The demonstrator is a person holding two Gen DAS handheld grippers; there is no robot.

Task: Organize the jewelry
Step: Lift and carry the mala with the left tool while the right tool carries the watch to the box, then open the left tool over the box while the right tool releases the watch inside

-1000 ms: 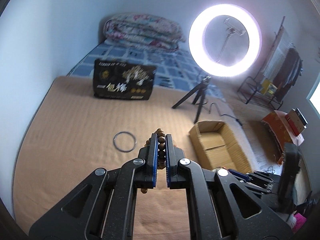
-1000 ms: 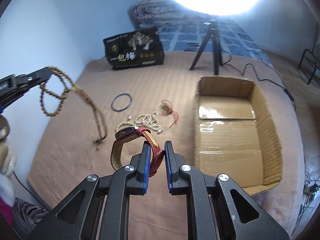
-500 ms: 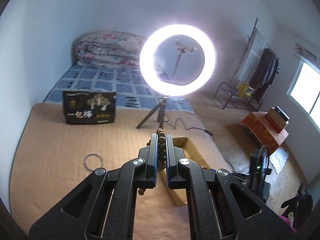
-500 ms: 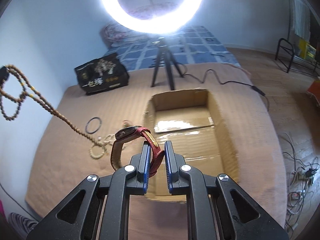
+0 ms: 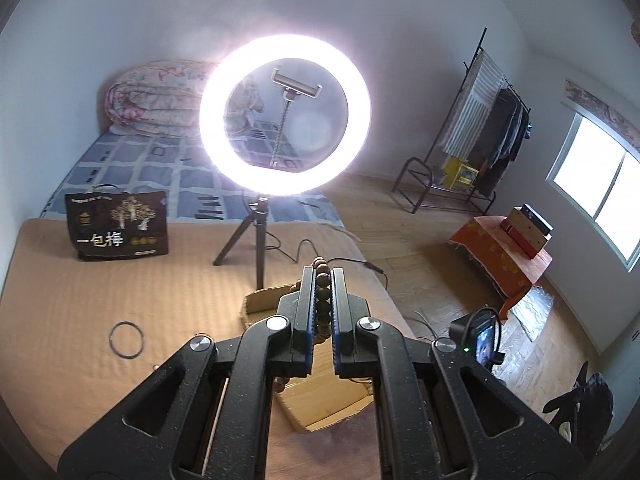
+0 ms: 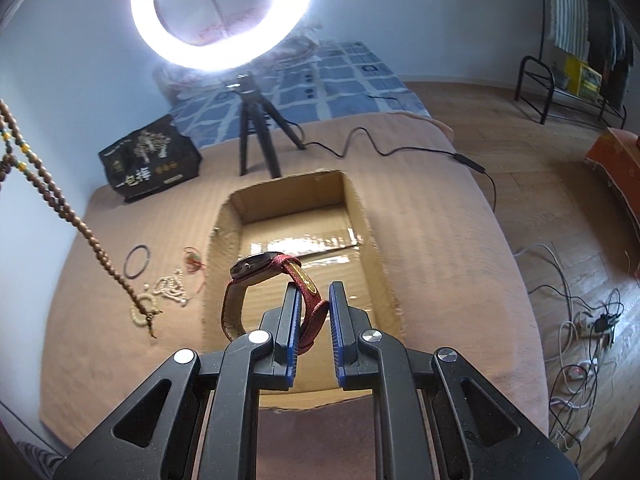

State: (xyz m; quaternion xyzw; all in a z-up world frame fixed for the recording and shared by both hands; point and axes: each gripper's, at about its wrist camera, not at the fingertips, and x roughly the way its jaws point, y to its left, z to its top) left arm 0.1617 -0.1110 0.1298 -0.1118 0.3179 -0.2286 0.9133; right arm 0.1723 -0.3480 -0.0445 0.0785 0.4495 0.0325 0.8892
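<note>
Carrying clamped watch [image 6: 264, 276] and wooden beads [image 5: 322, 300] further over cardboard box [image 6: 296, 216]; both fingers stay shut.

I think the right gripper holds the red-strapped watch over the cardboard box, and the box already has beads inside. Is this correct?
Not quite: the cardboard box is empty in the right wrist view. The right gripper does hold the watch over it.

Each camera rides a hand-held tool, looking forward along its fingers. The left view faces the ring light [image 5: 285, 114] at twelve o'clock; the right tilts steeply onto the cardboard box [image 6: 224, 240]. Both share light, box and bed [image 5: 80, 288].
</note>
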